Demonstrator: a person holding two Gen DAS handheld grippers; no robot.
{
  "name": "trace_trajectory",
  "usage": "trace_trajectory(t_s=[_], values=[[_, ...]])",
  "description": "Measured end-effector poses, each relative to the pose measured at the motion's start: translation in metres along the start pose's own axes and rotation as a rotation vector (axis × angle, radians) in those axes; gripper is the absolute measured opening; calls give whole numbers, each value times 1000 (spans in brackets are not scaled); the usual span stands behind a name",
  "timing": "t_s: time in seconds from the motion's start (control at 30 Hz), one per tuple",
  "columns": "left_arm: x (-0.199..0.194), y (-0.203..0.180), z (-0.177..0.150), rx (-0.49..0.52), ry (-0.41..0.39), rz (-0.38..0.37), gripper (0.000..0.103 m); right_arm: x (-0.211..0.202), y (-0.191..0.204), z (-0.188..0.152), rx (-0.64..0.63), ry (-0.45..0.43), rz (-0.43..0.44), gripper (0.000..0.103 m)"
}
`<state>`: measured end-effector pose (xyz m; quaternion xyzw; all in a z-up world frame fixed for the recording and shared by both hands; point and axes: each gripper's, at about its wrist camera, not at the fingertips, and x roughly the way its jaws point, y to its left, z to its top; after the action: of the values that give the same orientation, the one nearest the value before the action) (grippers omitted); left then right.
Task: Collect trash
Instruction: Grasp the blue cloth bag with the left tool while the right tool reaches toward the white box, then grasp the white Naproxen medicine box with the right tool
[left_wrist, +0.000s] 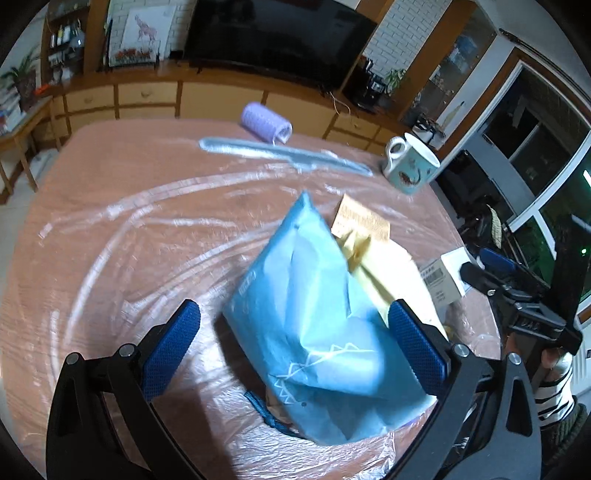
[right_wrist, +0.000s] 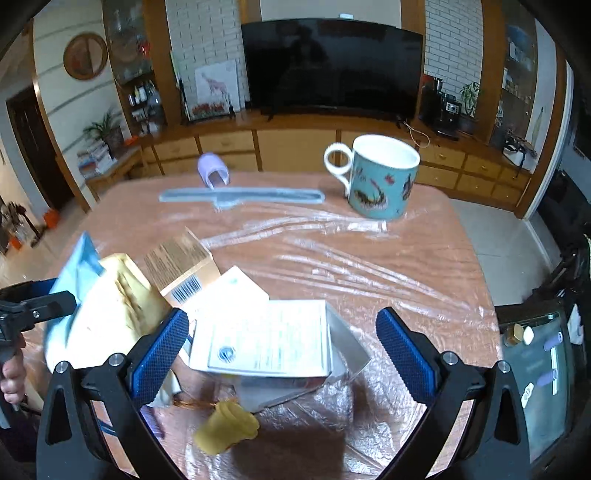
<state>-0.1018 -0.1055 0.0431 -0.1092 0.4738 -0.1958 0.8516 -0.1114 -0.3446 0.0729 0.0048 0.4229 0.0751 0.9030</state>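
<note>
A pile of trash lies near the table's front edge. In the left wrist view a light blue packet (left_wrist: 317, 325) lies between the fingers of my open left gripper (left_wrist: 295, 339), over a yellow wrapper (left_wrist: 384, 266) and a tan carton (left_wrist: 364, 218). In the right wrist view my open right gripper (right_wrist: 282, 350) straddles a white box (right_wrist: 269, 343) with a printed label. The tan carton (right_wrist: 181, 266), the yellow wrapper (right_wrist: 110, 310) and the blue packet (right_wrist: 79, 262) lie to its left. A small yellow crumpled piece (right_wrist: 227, 430) lies in front.
The table (right_wrist: 406, 266) is covered with clear plastic film. A teal patterned mug (right_wrist: 380, 175) stands at the back right. A long grey strip (right_wrist: 240, 195) and a purple roll (right_wrist: 213, 170) lie at the back. A TV cabinet stands behind the table.
</note>
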Motion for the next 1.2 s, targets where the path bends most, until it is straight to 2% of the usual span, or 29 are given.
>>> trace_trajectory(t_s=[0.3,0.53,0.6,0.77,0.87,0.93,0.97,1.03,1.2], values=[[5,9,-8,-43,37,-45,98,9,-1,-7,70,43,64,99],[0,5,-10,-18,31,-25,98,-5,7,-12,68,10,0,99],[0,2,-12,-5,35,-23,98,-8,9,-12,73,7,6,99],[11,3,-16,-5,57,-6,98,5,16,-14,54,53,-30,99],[16,6,-19,-7,71,4,98,14,14,-20,81,88,-19,99],[18,7,-20,-3,78,0,89,19,11,-24,97,94,-14,93],[19,7,-21,-5,82,-12,87,21,7,-26,120,97,14,87],[18,6,-22,2,82,-24,77,21,-1,-29,170,90,67,86],[11,-1,-20,45,70,-8,66,15,-6,-29,182,74,92,84]])
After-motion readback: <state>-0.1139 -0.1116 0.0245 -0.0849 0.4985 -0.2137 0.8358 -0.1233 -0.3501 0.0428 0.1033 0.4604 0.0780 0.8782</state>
